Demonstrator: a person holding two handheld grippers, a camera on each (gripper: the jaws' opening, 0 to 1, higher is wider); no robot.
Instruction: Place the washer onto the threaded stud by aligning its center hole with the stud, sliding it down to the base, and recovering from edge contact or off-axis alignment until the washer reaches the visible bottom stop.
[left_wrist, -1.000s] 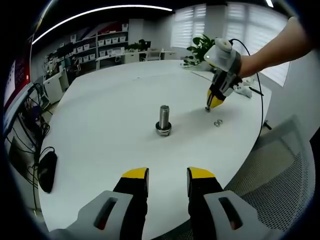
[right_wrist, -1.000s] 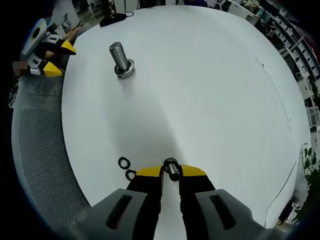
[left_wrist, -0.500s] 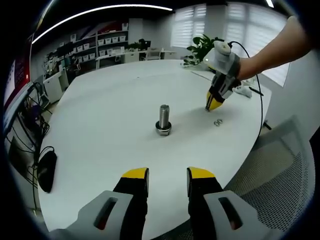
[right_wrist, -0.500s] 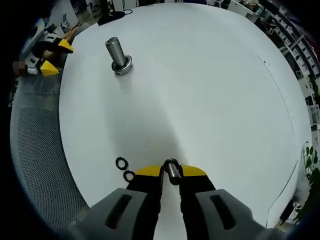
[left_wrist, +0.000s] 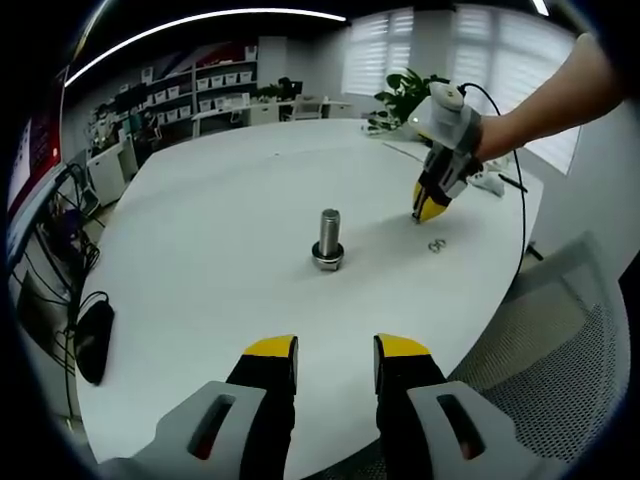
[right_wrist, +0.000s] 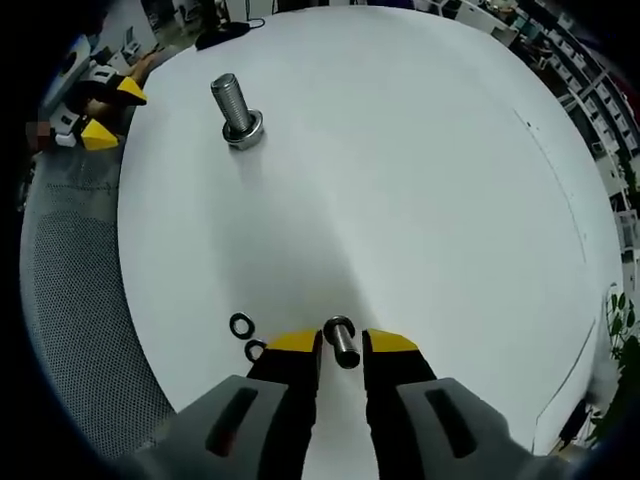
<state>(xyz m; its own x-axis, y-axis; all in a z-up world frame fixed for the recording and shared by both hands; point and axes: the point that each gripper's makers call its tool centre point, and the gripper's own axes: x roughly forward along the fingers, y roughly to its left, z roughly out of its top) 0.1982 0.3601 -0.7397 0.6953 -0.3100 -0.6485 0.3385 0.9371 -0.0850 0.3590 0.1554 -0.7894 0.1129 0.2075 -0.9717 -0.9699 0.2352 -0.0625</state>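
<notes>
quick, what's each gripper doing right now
Left gripper: open, holding nothing, hanging above the table.
Right gripper: shut on a washer, with two spare washers beside it.

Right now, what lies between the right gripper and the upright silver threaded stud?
Bare white tabletop, seen in the right gripper view between the right gripper and the stud; two small dark washers lie aside.

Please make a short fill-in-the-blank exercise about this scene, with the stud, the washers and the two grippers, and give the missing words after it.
1. The threaded stud stands ____ on the white table.
2. Between the jaws of the right gripper is a ____.
3. The number of spare washers lying on the table beside the right gripper is ____.
4. The jaws of the left gripper are ____, with nothing between them.

Missing words: upright; washer; two; open
</notes>
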